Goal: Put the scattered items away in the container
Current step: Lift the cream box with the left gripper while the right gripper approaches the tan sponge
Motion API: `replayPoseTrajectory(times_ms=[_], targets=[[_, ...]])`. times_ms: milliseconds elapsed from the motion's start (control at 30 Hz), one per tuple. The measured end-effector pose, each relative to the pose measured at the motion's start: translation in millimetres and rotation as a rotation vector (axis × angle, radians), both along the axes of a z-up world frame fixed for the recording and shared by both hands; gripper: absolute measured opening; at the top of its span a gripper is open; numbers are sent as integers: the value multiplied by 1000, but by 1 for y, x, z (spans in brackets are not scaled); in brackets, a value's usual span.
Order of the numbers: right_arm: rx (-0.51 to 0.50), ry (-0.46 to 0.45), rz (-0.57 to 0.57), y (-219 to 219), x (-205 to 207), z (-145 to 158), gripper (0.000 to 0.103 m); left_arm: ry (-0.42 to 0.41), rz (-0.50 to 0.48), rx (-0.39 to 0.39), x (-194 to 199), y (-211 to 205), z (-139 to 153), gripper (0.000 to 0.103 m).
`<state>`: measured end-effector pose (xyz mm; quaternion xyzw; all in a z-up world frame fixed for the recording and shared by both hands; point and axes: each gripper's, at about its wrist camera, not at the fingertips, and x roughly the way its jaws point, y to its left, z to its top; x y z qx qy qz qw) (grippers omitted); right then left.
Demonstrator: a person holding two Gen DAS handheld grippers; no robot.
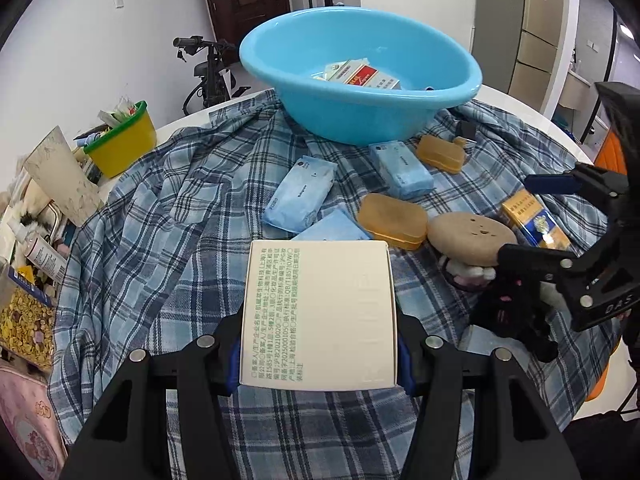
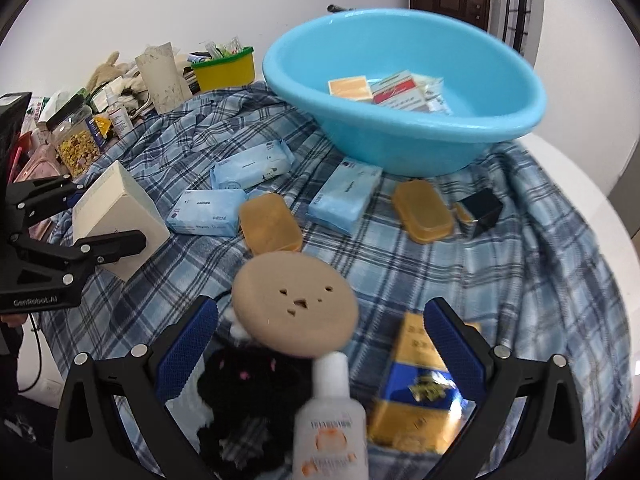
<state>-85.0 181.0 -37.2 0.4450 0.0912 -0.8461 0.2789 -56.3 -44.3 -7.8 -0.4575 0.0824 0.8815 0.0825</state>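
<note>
My left gripper (image 1: 319, 354) is shut on a cream box (image 1: 320, 316) with green print, held above the plaid cloth; it also shows in the right wrist view (image 2: 120, 220). The blue basin (image 1: 440, 98) stands at the far side with several packs inside. My right gripper (image 2: 320, 340) is open above a tan round plush (image 2: 294, 306), a black plush (image 2: 248, 396), a white bottle (image 2: 332, 416) and a gold-blue box (image 2: 416, 392). Blue tissue packs (image 2: 252, 164) and amber soap cases (image 2: 272, 224) lie between the grippers and the basin.
A plaid cloth (image 1: 160, 220) covers the round white table (image 2: 600, 208). A yellow bin (image 1: 124, 140), a jar of dried flowers (image 2: 78, 140), bottles and clutter stand at the left. A small black box (image 2: 482, 210) lies at the right near the basin.
</note>
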Motion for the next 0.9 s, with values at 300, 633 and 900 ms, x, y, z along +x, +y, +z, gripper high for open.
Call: replayPoseTrajectory(times_ms=[300, 633, 900], targets=[[-69, -134, -8, -6, -27, -25, 102, -38, 6, 9, -20, -2, -15, 59], [-134, -194, 20, -8, -35, -43, 79, -43, -13, 9, -29, 3, -18, 59], [-58, -87, 47, -15, -14, -40, 76, -38, -16, 3, -24, 5, -14, 59]])
